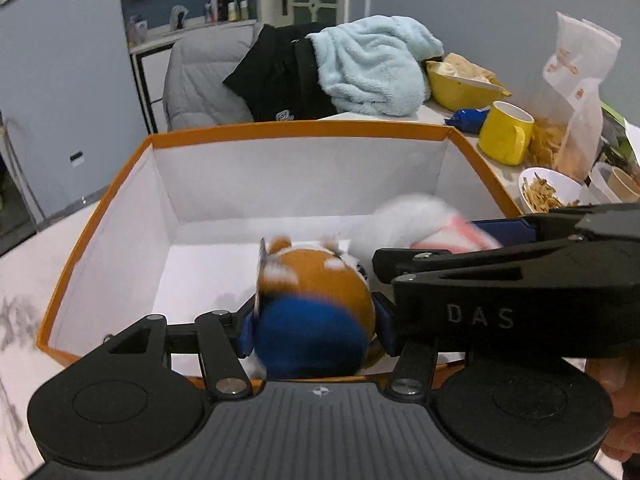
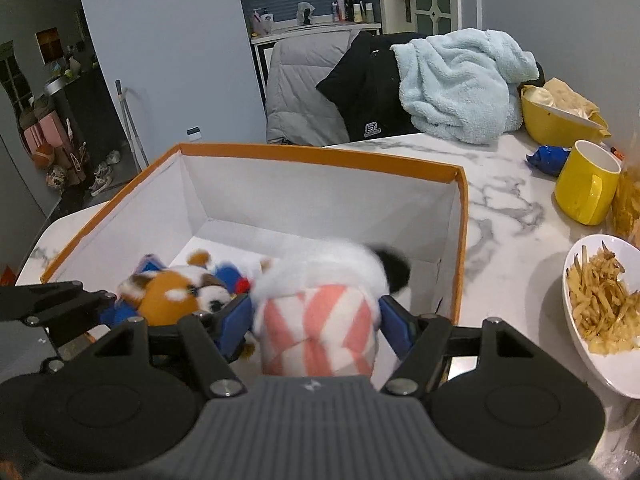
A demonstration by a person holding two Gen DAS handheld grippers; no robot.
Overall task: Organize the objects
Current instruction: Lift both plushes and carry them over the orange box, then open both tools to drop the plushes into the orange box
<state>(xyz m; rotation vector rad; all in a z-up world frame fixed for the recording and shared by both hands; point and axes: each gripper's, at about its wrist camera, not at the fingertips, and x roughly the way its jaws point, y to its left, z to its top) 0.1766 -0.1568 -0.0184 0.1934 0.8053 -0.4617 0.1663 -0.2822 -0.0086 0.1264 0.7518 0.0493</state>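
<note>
On the marble table [image 2: 500, 184]: an orange box [image 2: 320, 160] holding two soft toys.
Inside the box, the right gripper [image 2: 316, 316] clamps a white, pink-striped toy [image 2: 320, 320]; beside it, the left gripper [image 1: 314, 320] clamps a brown-and-blue toy [image 1: 316, 304].

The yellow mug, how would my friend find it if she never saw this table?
Start at the big orange-edged box on the marble table. Look right of it, between a blue wrapper and a white bowl of fries. The yellow mug has a handle; the yellow bowl behind doesn't.
</note>
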